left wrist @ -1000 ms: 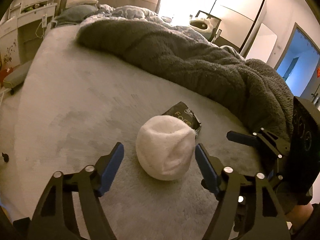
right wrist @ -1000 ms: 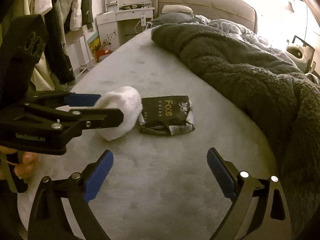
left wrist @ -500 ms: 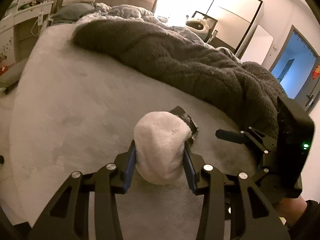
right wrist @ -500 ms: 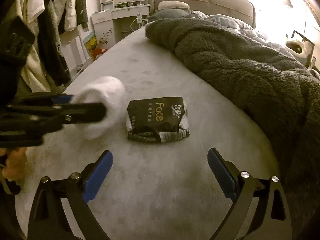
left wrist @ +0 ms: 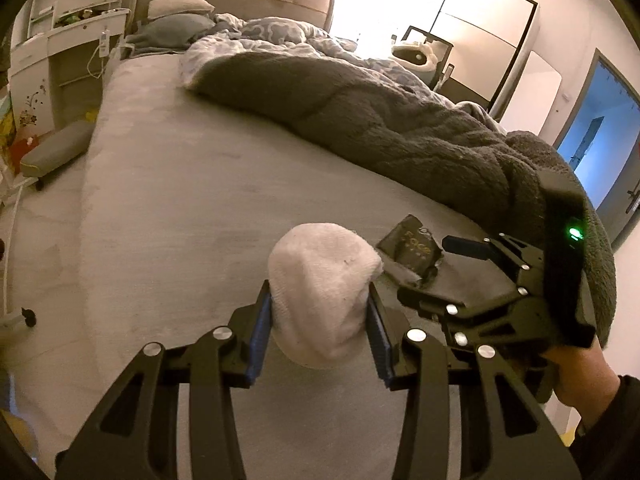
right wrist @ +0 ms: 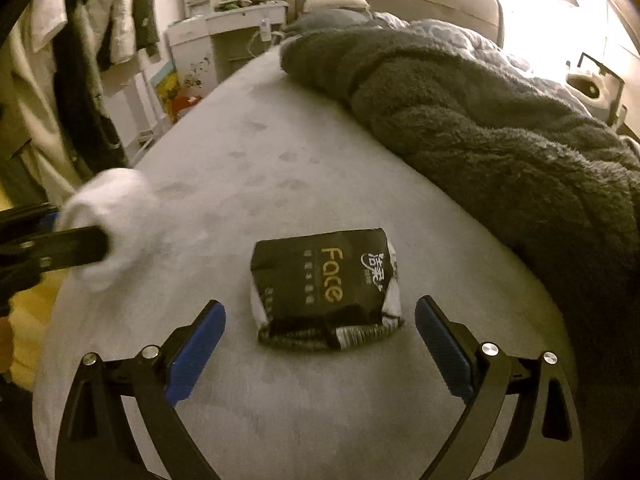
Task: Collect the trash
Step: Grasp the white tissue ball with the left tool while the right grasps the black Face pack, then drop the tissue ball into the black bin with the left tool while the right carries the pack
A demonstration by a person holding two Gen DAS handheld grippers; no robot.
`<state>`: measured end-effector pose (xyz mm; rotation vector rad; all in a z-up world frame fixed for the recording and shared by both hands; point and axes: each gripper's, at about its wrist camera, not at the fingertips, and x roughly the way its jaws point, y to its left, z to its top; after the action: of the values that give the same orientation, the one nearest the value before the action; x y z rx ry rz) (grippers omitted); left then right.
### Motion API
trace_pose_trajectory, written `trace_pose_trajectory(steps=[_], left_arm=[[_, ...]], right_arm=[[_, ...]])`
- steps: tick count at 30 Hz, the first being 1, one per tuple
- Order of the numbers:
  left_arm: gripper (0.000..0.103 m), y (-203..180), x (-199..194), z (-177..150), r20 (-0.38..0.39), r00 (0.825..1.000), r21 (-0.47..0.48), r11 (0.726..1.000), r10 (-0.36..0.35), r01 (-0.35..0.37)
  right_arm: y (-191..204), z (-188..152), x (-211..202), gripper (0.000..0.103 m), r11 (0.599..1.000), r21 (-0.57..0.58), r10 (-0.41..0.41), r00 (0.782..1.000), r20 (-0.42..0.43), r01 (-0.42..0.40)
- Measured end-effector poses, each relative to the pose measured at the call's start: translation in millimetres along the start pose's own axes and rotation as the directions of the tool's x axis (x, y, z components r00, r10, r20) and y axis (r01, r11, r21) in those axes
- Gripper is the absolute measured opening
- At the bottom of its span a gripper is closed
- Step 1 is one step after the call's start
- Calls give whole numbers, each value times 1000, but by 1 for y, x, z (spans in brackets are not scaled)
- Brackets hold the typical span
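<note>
My left gripper (left wrist: 320,312) is shut on a white balled-up sock (left wrist: 320,288) and holds it above the grey bed sheet (left wrist: 180,200). In the right wrist view the sock (right wrist: 116,224) is blurred at the left, clamped by the left gripper's fingers (right wrist: 60,246). A black "Face" tissue packet (right wrist: 326,286) lies on the sheet. My right gripper (right wrist: 320,336) is open, its blue pads on either side of the packet's near end, not touching it. The packet (left wrist: 410,248) and the right gripper (left wrist: 460,256) also show in the left wrist view.
A thick dark grey blanket (right wrist: 500,140) covers the right side of the bed. A white dresser (right wrist: 228,32) and hanging clothes (right wrist: 80,60) stand left of the bed. A small grey bench (left wrist: 56,152) stands on the floor at the left.
My left gripper has closed on the sock and lifted it off the sheet to the left. My right gripper has moved forward until its open fingers flank the packet.
</note>
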<state>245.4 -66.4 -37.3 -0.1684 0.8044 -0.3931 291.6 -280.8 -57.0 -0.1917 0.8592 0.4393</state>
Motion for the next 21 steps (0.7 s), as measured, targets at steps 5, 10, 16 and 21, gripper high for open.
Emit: trace_pose_trajectory(steps=[5,10,16,21], left_arm=[[46,20,-18,-2,13,1000,-10,1000,20,-20],[46,40,-33,-4,23,999,-24,999,45,-44],[46,59,-49,-14,21,996,-34,996,88,-87],[46,68,-66,-26,21,992,-33,992,122,-121]], right_arm=[[-1,6,16,90,999,42,-18,999,-33,19],[-3,10,17,72,997,73,-5,999,-41,8],[6,15,3,72,993,119,0,1000,-22,3],[24,17,-10,72,988,152,28,1000,-2,-27]])
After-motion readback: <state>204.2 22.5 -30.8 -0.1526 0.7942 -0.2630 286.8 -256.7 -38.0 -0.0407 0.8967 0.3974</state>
